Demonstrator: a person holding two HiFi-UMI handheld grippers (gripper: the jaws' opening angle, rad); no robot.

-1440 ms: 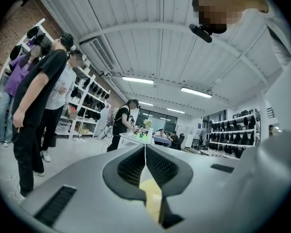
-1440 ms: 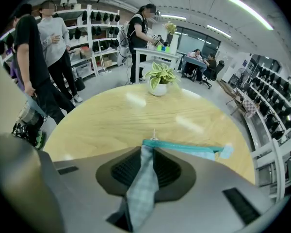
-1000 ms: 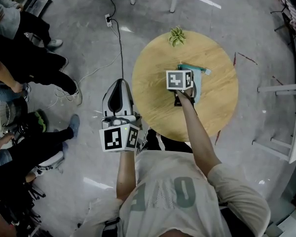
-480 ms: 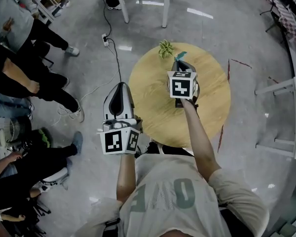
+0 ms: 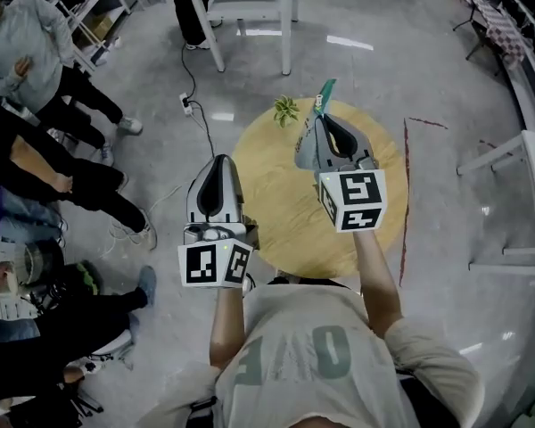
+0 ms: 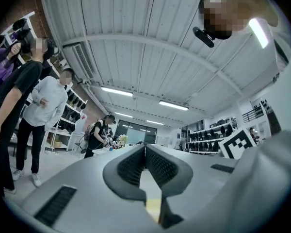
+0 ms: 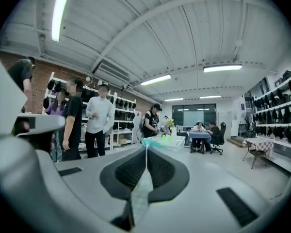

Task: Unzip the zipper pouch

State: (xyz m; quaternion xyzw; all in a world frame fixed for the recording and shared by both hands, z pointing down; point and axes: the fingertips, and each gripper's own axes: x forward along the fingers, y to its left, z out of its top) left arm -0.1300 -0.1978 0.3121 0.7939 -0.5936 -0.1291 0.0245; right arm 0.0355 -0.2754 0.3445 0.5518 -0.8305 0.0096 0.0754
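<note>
One teal zipper pouch (image 5: 325, 93) is up in the air above the round wooden counter (image 5: 276, 205). Its fabric (image 7: 140, 188) is clamped in the right tool (image 5: 325, 119), whose jaws press tight on it while a teal corner sticks out past their tips. The left tool (image 5: 218, 160) shows in the head view just beside the counter's left edge, its jaws closed on each other with nothing between them, while a small potted plant (image 5: 286, 111) stands at the counter's far rim and several people (image 5: 36, 52) stand on the floor to the left.
</note>
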